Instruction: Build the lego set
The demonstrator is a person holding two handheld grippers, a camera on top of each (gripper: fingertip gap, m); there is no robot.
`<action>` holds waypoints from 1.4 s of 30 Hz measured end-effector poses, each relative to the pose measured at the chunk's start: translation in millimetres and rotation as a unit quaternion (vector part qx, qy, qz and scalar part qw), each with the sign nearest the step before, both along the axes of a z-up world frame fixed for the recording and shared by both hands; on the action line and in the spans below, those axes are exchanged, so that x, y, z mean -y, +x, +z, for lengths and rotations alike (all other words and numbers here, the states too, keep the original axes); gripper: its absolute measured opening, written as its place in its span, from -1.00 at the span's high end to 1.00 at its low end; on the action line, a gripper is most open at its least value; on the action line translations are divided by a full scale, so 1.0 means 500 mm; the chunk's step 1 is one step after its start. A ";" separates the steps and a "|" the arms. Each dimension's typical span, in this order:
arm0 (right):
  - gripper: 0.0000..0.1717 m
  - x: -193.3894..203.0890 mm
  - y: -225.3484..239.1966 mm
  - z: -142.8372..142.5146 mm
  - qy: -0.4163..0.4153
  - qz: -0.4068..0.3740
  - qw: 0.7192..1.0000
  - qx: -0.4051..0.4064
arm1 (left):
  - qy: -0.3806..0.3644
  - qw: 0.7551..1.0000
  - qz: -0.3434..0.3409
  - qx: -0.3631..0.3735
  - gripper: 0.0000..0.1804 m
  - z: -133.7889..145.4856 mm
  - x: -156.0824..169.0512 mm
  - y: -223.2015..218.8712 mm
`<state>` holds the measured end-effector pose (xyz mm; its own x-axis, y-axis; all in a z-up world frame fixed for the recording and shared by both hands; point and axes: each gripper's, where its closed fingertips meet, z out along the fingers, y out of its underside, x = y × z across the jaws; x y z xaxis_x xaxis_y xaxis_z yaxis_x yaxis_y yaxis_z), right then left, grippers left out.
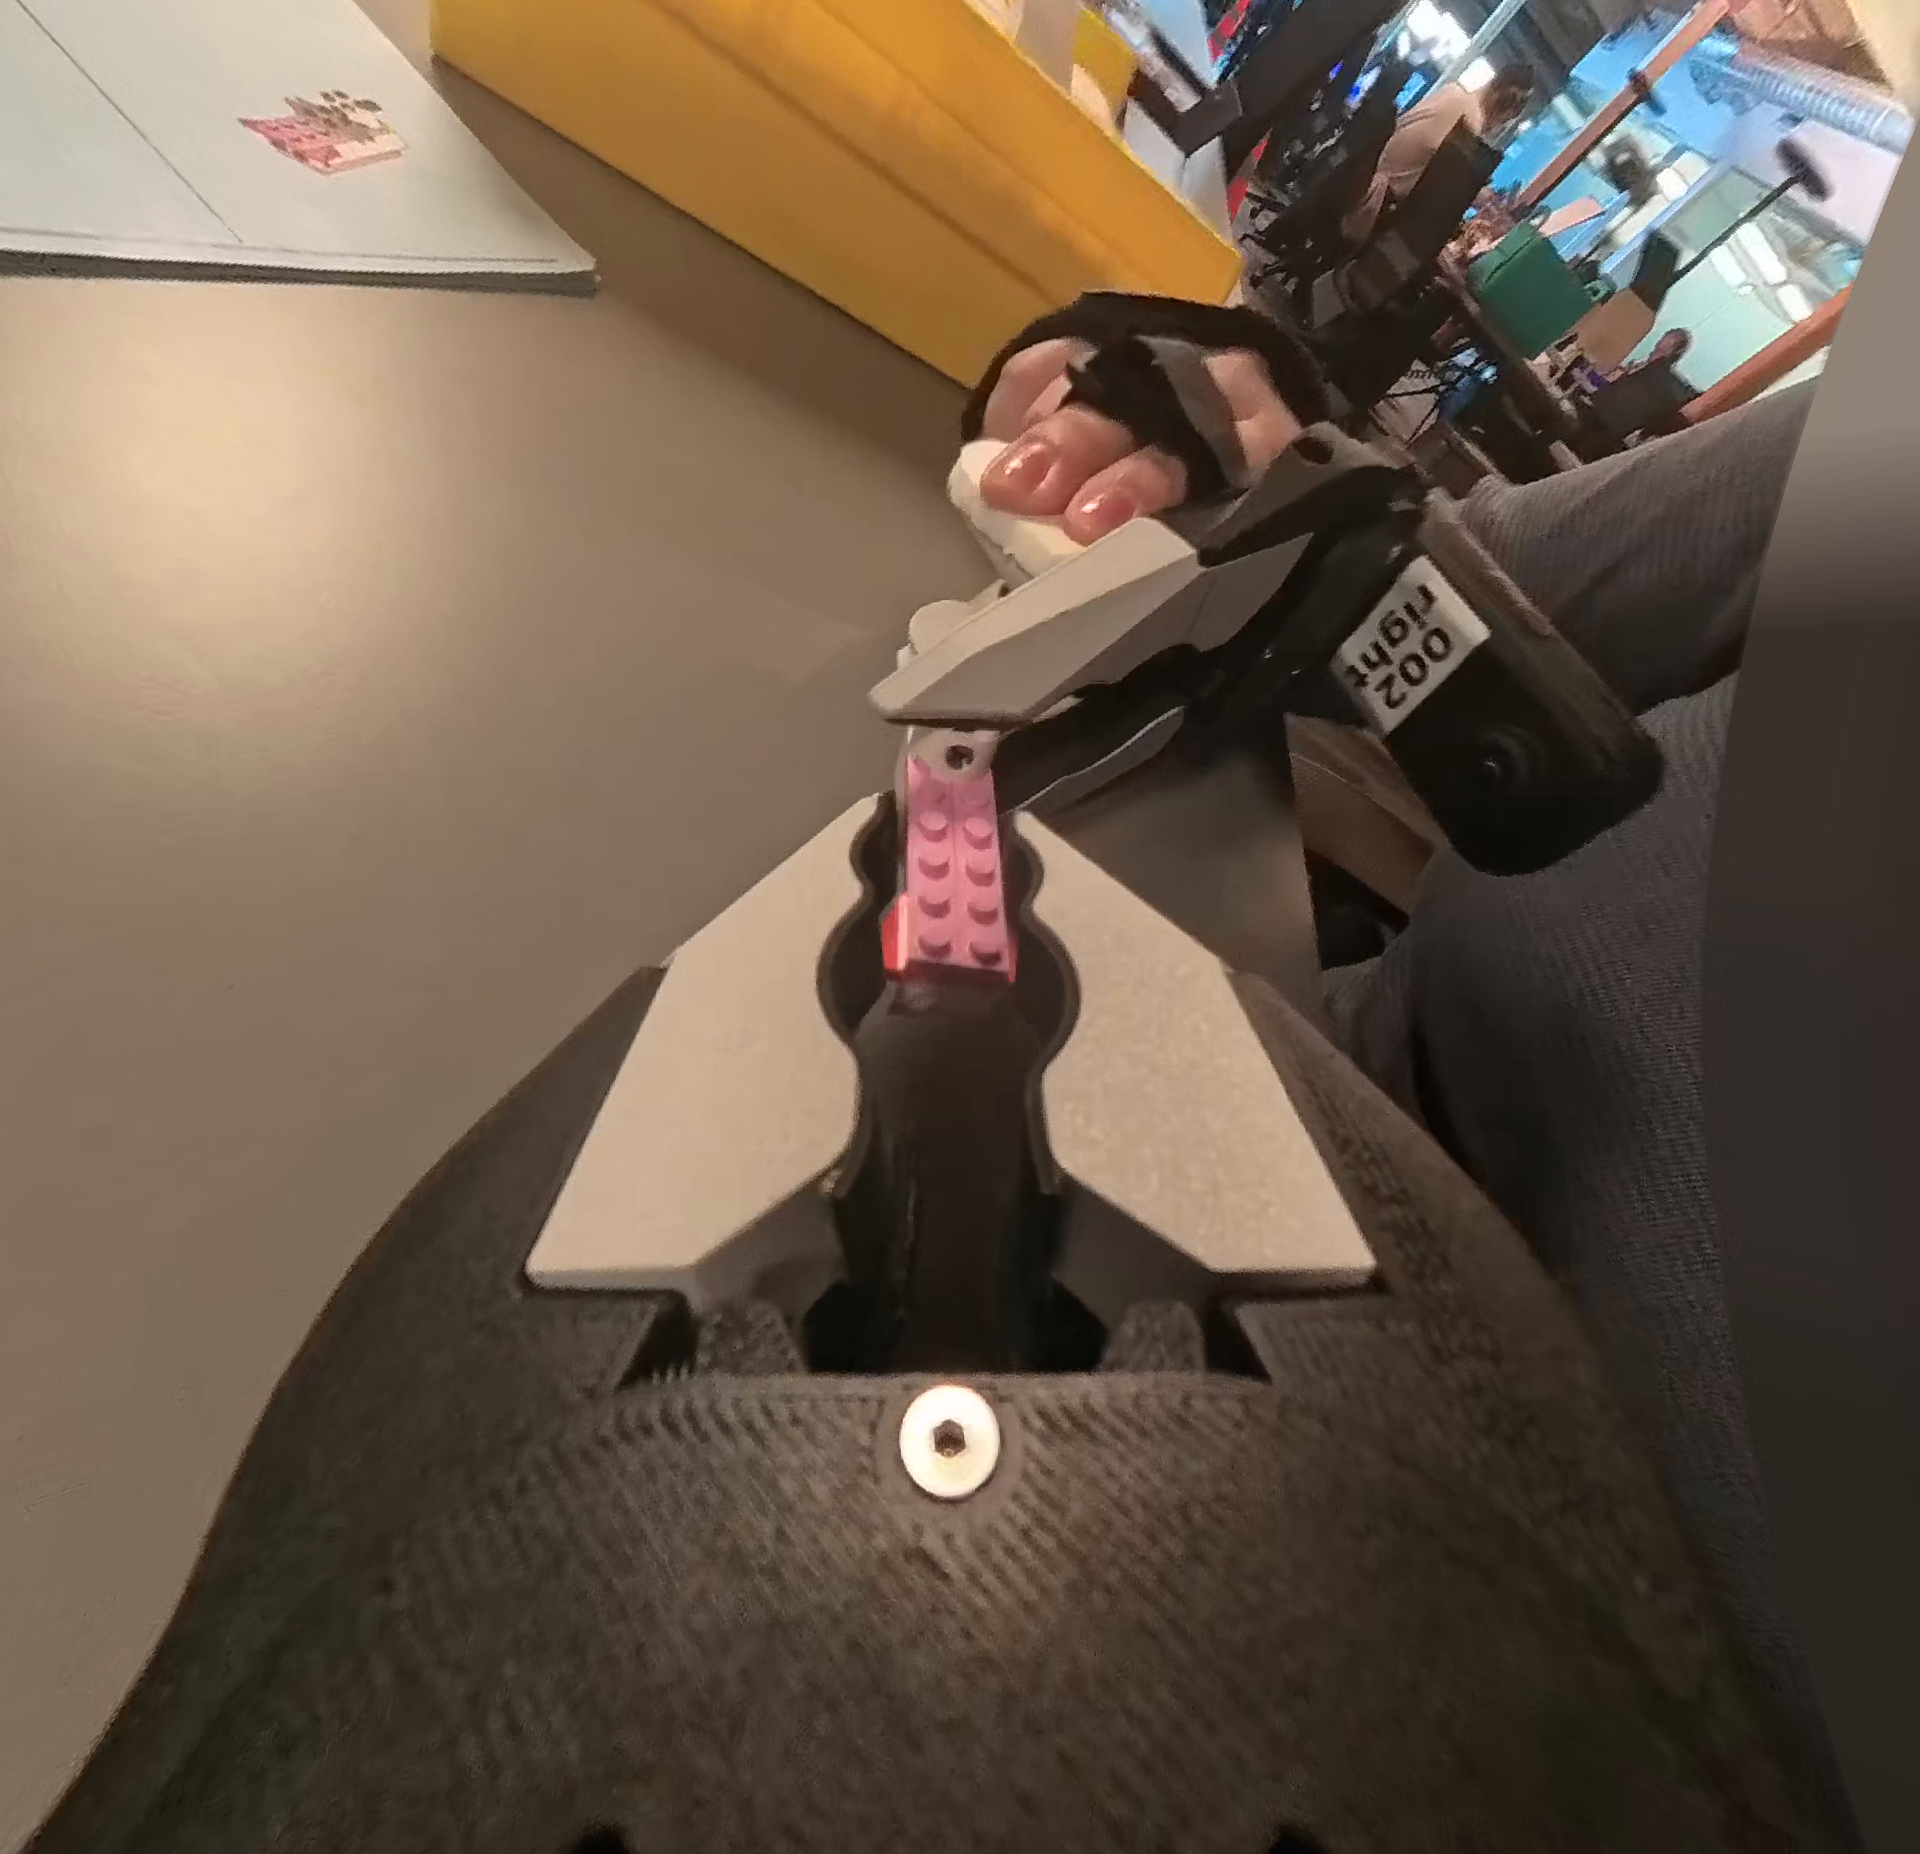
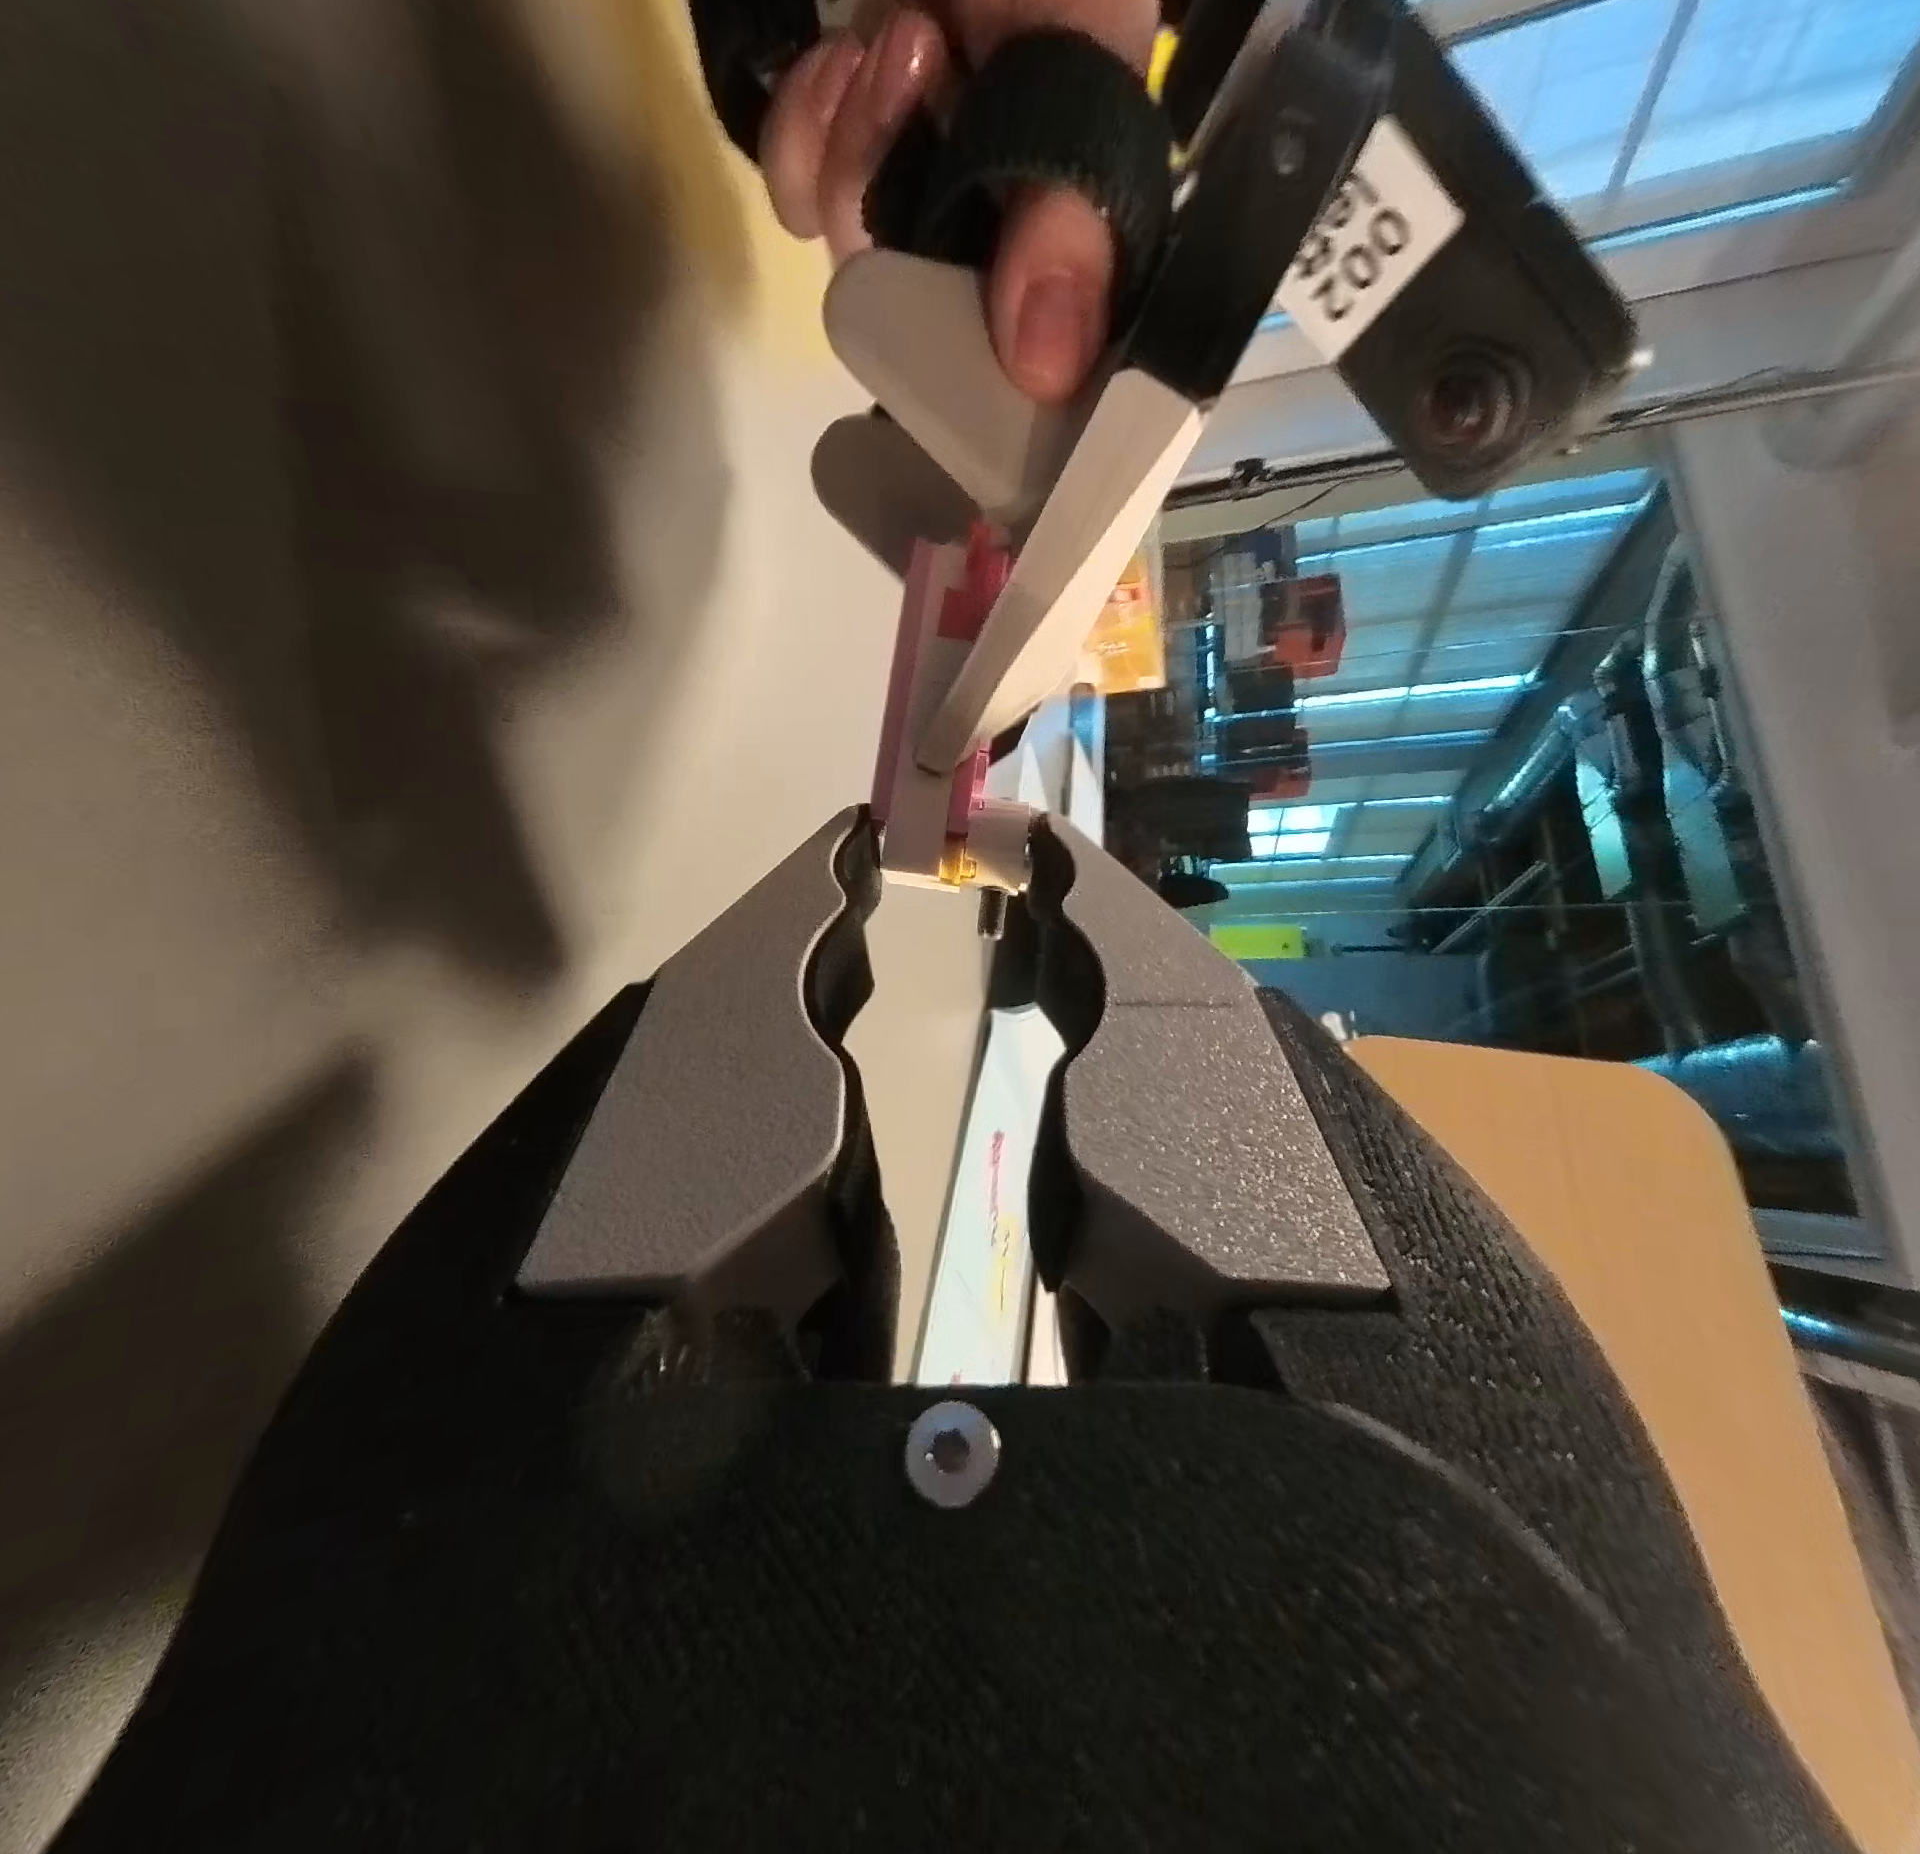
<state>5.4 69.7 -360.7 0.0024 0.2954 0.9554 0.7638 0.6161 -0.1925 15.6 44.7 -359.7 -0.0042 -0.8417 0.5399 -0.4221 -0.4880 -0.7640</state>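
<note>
Bricks: the pink brick assembly (image 1: 953,874) sits mid-frame, pinched by both your left gripper (image 1: 948,848) and right gripper (image 2: 951,848), each narrowly parted around it. Keep both squeezes steady and aligned.

Both grippers closed on one brick piece

Our left gripper (image 1: 951,874) clamps its pink end; our right gripper (image 2: 951,848) pinches the white end, tips nearly meeting, gloved hand (image 1: 1122,422) behind.
</note>
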 end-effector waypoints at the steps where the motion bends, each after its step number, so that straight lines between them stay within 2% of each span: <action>1: 0.69 -0.001 0.000 -0.005 0.005 0.000 1.000 0.006 | 0.009 1.000 0.002 -0.009 0.81 -0.006 -0.001 0.000; 10: 0.67 -0.001 -0.003 -0.004 -0.003 0.017 1.000 -0.017 | 0.030 0.999 0.004 -0.012 0.81 -0.006 -0.005 0.000; 14: 0.29 0.002 0.013 -0.014 -0.046 0.030 0.998 -0.029 | 0.052 0.997 0.047 -0.018 0.81 -0.013 -0.039 -0.007; 18: 0.26 -0.018 0.052 0.026 -0.100 0.026 0.984 -0.147 | 0.109 0.987 0.091 -0.069 0.81 -0.045 -0.080 -0.023; 22: 0.26 -0.071 0.107 0.074 -0.160 -0.002 0.939 -0.304 | 0.218 0.961 0.072 -0.152 0.82 -0.088 -0.081 -0.023; 24: 0.27 -0.092 0.137 0.098 -0.166 -0.017 0.916 -0.364 | 0.235 0.958 0.061 -0.155 0.82 -0.090 -0.073 -0.014; 27: 0.28 -0.116 0.174 0.114 -0.166 -0.042 0.894 -0.415 | 0.222 0.962 0.051 -0.151 0.82 -0.097 -0.066 -0.014; 30: 0.28 -0.132 0.204 0.124 -0.155 -0.069 0.879 -0.445 | 0.175 0.976 0.028 -0.128 0.63 -0.088 -0.046 -0.013; 32: 0.29 -0.135 0.221 0.134 -0.135 -0.084 0.874 -0.460 | 0.172 0.978 0.026 -0.111 0.35 -0.078 -0.045 -0.017; 35: 0.30 -0.134 0.242 0.149 -0.097 -0.105 0.870 -0.471 | 0.204 0.974 0.073 -0.064 0.09 -0.039 -0.083 -0.031; 37: 0.33 -0.132 0.254 0.159 -0.064 -0.123 0.869 -0.474 | 0.225 0.965 0.134 -0.015 0.02 0.001 -0.125 -0.048; 39: 0.37 -0.130 0.269 0.171 -0.031 -0.144 0.862 -0.485 | 0.255 0.943 0.212 0.039 0.03 0.044 -0.174 -0.076; 42: 0.44 -0.134 0.285 0.180 -0.009 -0.174 0.845 -0.507 | 0.292 0.894 0.327 0.094 0.10 0.090 -0.238 -0.136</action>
<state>147.9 137.0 -270.6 0.9053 0.1227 0.4067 0.3359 0.3792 -0.8622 -52.5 163.5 -314.7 0.5475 -0.8353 0.0498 -0.0290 -0.0784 -0.9965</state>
